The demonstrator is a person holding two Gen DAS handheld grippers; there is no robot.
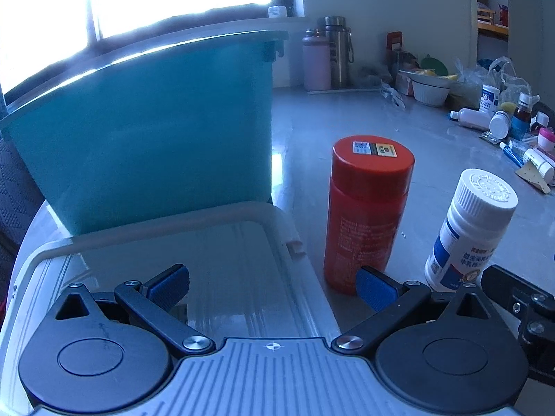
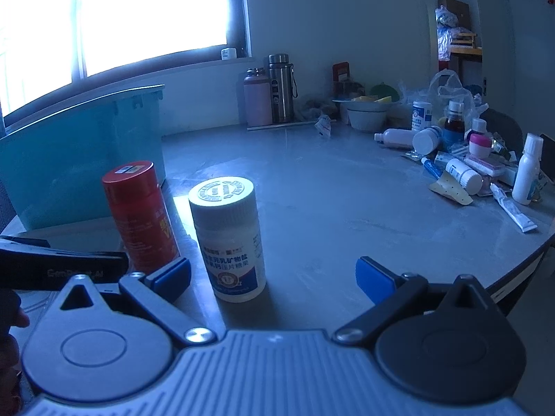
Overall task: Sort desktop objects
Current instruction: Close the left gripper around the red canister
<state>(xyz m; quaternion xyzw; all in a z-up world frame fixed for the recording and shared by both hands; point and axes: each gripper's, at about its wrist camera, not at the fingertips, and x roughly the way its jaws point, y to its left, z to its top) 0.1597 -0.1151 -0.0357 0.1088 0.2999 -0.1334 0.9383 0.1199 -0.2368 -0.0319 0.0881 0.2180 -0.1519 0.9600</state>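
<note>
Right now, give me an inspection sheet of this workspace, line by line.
Surface: grey table, bare in the middle.
Job's things: red bottle and white bottle stand upright side by side near the front; a teal bin stands behind a clear box.
Clutter: heap of medicine bottles and tubes at the far right; a white bowl and two flasks by the wall.
Grippers: left hand-held gripper open over the clear box; right hand-held gripper open, white bottle just ahead of its left finger.
Cables: nothing seen.
Surroundings: bright window, shelf in the far corner.
</note>
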